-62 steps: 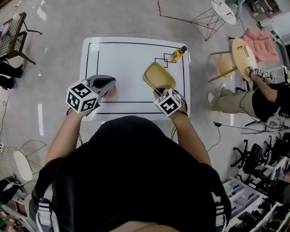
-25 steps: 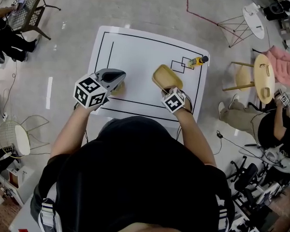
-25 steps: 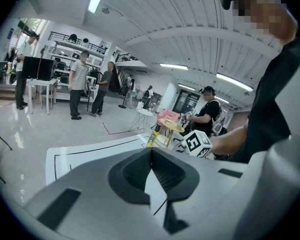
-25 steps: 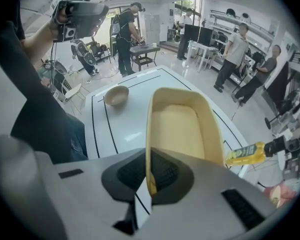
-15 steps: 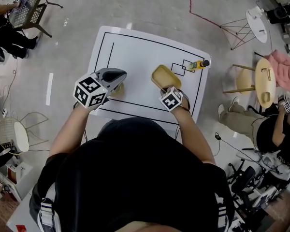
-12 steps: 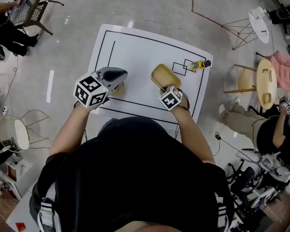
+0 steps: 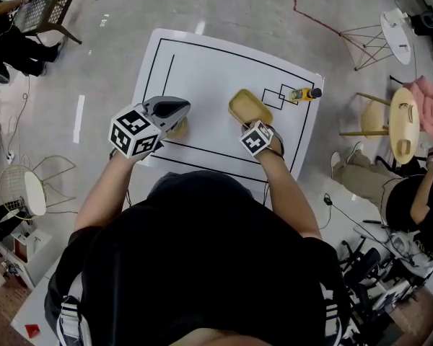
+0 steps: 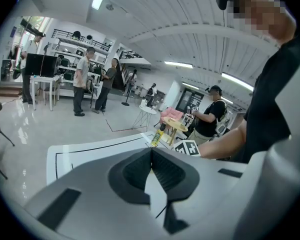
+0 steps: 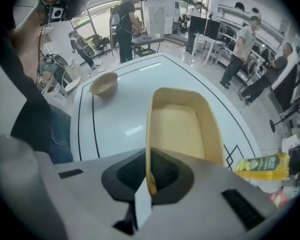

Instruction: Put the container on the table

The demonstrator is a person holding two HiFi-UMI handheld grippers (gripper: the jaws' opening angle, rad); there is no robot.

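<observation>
Obs.: right tongs (image 9: 149, 176) are clamped on the near rim of the tan container (image 9: 185, 129), one jaw inside the wall and one outside. An edge pinch suits it, since the tray is too wide to span. The container juts forward from the tips over the white table (image 7: 202, 71). I cannot tell whether its base touches the surface.

Left tongs (image 8: 151, 151) have their jaws pressed together with nothing between them. They hang idle above a small bowl (image 7: 177, 128), well left of the right tongs. One pair seems enough for this job.

A yellow bottle (image 7: 303, 93) lies beyond the right tongs and off to their right, apart from the container.

Judgement: the set-down is near its end, and release is not yet made.
</observation>
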